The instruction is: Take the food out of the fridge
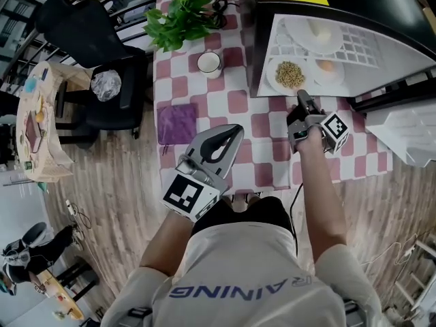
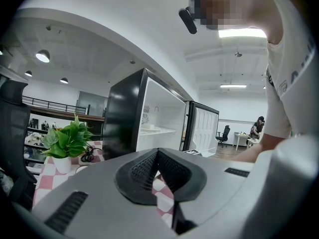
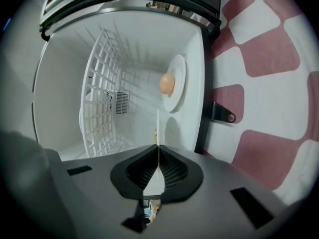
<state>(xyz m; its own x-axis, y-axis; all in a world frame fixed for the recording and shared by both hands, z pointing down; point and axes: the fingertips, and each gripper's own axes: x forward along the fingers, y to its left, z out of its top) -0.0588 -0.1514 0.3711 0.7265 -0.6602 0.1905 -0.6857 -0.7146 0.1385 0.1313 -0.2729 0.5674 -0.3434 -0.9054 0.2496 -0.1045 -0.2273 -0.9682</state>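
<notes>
The fridge [image 1: 255, 46] stands open at the upper right of the head view, its door swung aside so that the 3 plates inside can be reached. The right gripper [image 1: 302, 97] reaches to the front of the fridge's lower level. Its jaws are clenched on the near rim of the plate of grain [image 1: 271, 75], the dish closest to the opening and probably the easiest to draw out first. In the right gripper view that rim shows edge-on as a thin white line pinched between the pads, with the egg [image 3: 167, 83] on its own plate [image 3: 179, 68] behind. Pinching the rim likely keeps the pads off the food, though the plate could tip. The left gripper [image 1: 235, 133] hangs over the checkered counter [image 1: 238, 104] at centre, jaws closed on nothing, apparently kept clear of the opening.
</notes>
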